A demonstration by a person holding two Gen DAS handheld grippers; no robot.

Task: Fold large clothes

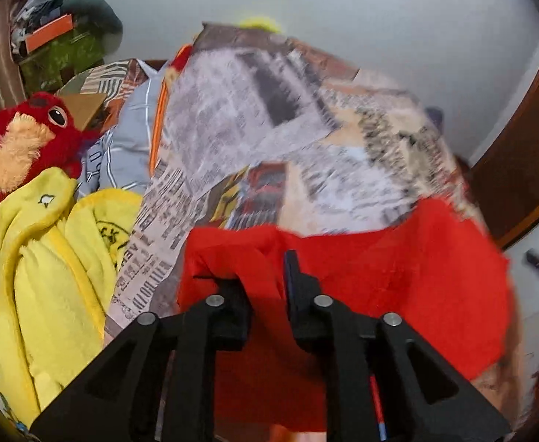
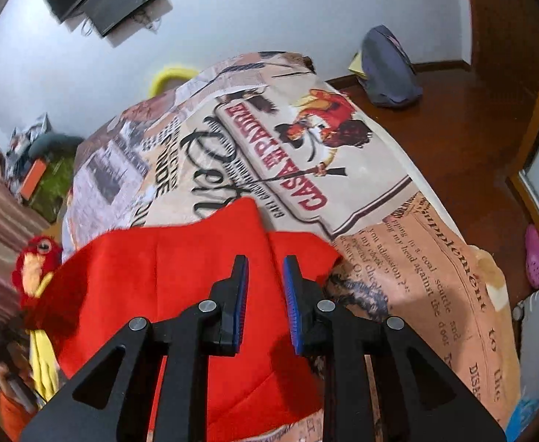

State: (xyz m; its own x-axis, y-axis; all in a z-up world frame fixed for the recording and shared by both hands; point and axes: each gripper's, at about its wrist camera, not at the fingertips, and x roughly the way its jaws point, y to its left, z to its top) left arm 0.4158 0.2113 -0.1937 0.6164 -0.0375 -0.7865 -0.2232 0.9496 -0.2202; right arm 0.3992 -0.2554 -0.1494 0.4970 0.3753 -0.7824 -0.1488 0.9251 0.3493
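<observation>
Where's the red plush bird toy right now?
The red plush bird toy sits at the left view's left edge, above the yellow fleece garment, beside the newspaper-print bedspread.

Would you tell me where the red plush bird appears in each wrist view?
Left wrist: red plush bird at the left edge, above the yellow towel.
Right wrist: red plush bird small at lower left, beside the red garment.
Shared landmark: the newspaper-print bedspread.
</observation>
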